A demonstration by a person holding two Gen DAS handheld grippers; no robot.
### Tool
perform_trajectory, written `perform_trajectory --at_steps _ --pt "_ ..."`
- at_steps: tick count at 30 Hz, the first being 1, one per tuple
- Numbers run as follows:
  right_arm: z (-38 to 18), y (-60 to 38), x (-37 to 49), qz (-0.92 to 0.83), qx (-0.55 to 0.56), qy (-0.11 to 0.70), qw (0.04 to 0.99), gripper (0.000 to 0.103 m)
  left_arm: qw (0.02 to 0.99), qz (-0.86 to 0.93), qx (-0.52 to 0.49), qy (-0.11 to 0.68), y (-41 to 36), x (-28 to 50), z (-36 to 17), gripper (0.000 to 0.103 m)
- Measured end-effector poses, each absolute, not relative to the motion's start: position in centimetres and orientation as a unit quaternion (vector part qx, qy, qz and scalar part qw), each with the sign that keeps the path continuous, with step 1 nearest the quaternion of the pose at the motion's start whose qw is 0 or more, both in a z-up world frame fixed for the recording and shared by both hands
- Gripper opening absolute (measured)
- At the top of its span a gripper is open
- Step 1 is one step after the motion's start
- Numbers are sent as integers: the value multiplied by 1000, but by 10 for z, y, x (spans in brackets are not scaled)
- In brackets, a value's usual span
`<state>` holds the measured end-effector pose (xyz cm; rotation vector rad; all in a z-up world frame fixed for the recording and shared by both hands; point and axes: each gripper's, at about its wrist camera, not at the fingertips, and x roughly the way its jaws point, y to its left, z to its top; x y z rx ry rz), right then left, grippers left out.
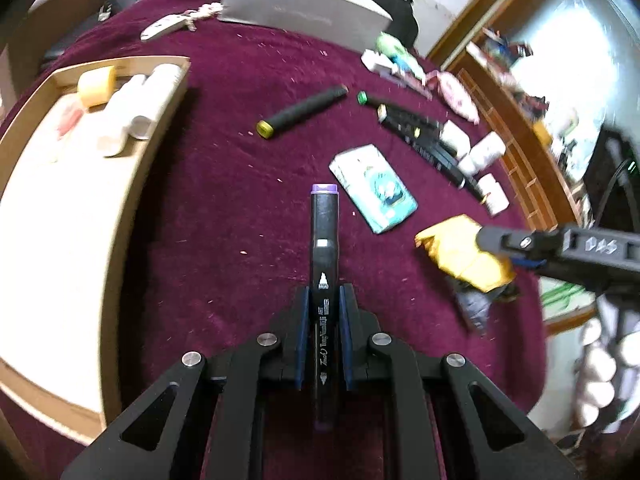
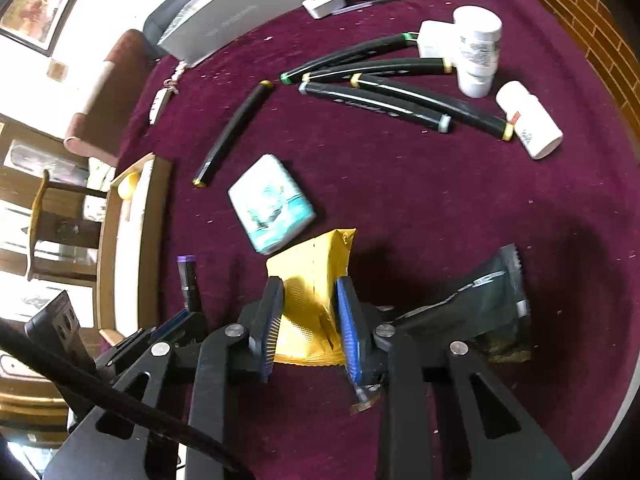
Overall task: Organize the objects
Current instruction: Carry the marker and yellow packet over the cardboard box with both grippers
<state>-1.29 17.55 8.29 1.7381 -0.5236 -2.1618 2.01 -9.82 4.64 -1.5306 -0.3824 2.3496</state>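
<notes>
Left gripper (image 1: 323, 300) is clamped tight on a purple-capped marker (image 1: 324, 232), held above the maroon cloth (image 1: 224, 208). Right gripper (image 2: 310, 296) pinches a yellow packet (image 2: 316, 276), lifted beside the tissue pack (image 2: 270, 202).

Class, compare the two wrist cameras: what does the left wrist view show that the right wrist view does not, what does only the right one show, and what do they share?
Only the left wrist view: white rolls lying inside the wooden tray, and the left tool shut on the purple-capped marker, seen along its length.

Only the right wrist view: the dark foil packet in full and the framed picture on the wall.

Both share the maroon cloth, the pale blue packet, the loose black markers, and the right tool closed on the yellow packet.
</notes>
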Motion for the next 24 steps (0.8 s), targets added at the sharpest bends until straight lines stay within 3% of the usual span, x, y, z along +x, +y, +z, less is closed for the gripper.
perform_trajectory --at_steps 10,18,24 --pt "95 126 -19 -724 607 -230 232 24 110 837 -496 -203 -176 33 82 11" --pt "112 45 -22 -715 604 -211 283 24 79 863 -453 -211 -262 29 112 11" --pt "113 -14 -28 -708 606 -198 303 24 61 863 -462 -195 -318 6 106 11"
